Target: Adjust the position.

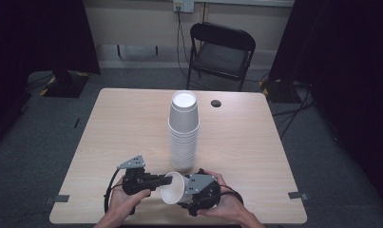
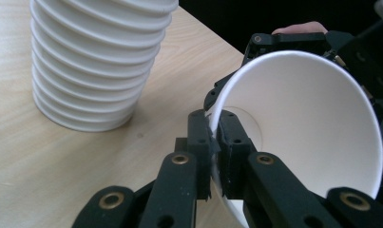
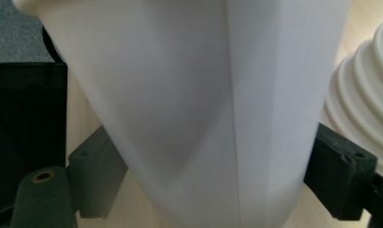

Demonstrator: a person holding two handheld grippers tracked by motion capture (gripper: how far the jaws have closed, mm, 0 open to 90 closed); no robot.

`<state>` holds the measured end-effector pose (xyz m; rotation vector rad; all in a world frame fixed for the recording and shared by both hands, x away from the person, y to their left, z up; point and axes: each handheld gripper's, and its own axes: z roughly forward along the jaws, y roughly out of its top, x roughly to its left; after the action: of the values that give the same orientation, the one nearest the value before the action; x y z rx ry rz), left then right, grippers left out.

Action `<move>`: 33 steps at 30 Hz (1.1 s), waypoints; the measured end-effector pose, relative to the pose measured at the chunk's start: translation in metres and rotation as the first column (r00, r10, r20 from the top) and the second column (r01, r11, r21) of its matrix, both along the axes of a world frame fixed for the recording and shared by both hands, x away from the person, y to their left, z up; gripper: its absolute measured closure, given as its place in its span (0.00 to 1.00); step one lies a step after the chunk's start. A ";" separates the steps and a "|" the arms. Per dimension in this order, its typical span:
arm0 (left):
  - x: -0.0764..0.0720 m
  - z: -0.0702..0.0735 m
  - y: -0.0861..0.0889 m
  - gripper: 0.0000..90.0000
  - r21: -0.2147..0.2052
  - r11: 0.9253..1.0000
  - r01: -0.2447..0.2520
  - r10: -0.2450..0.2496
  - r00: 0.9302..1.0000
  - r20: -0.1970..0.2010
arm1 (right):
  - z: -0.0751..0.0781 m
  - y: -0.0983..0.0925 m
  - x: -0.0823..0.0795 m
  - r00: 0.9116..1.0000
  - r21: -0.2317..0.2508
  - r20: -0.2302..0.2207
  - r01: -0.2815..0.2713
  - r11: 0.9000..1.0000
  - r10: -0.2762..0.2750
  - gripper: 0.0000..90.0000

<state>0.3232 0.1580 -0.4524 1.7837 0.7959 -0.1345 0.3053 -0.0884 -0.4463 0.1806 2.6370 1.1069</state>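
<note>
Cup point(image 1: 172, 188) handling is the work here: you hold a single white paper cup on its side just above the near edge of the tabletop point(image 1: 122, 123), its mouth turned toward your left. Your left gripper point(image 1: 161, 180) has its fingers point(image 2: 198, 142) closed on the cup's rim, one outside the wall and one inside, which pins the thin lip and keeps the cup from turning. Your right gripper point(image 1: 182, 194) straddles the cup's body from the other side; in the right gripper view its fingers point(image 3: 343, 178) stand on both flanks of the wall, the right one against it, the left one point(image 3: 96, 175) close beside it, so I judge a light hold around the body, though I cannot be sure both pads press. Holding rim and body at once probably lets you pass the cup between hands or steady it after pulling it free. The stack point(image 1: 183, 130) of nested white cups stands upright just beyond your grippers, near the middle of the tabletop, close enough that a careless swing could tip it. The tabletop is pale wood laminate with a dark cable hole point(image 1: 215, 103) toward its far edge. Beyond it a black folding chair point(image 1: 221, 52) stands on grey carpet against a light wall, with dark curtains at both sides.
</note>
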 end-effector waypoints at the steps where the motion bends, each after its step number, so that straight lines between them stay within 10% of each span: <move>1: 0.000 -0.001 -0.001 0.95 -0.001 1.000 0.005 -0.005 1.000 -0.004 | 0.000 0.001 -0.001 1.000 -0.002 0.002 -0.011 1.000 0.011 0.19; 19: -0.001 -0.001 -0.005 0.94 0.045 0.999 0.016 -0.017 1.000 0.019 | 0.003 0.010 -0.005 0.999 -0.006 0.027 -0.045 0.999 0.045 0.18; 33: -0.006 0.008 -0.001 0.74 0.001 1.000 -0.020 0.020 0.996 0.088 | 0.006 0.000 0.001 1.000 0.033 -0.003 0.004 0.999 -0.004 0.18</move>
<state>0.3175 0.1574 -0.4443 1.7710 0.7512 -0.0418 0.3061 -0.0886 -0.4405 0.1947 2.6212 1.1501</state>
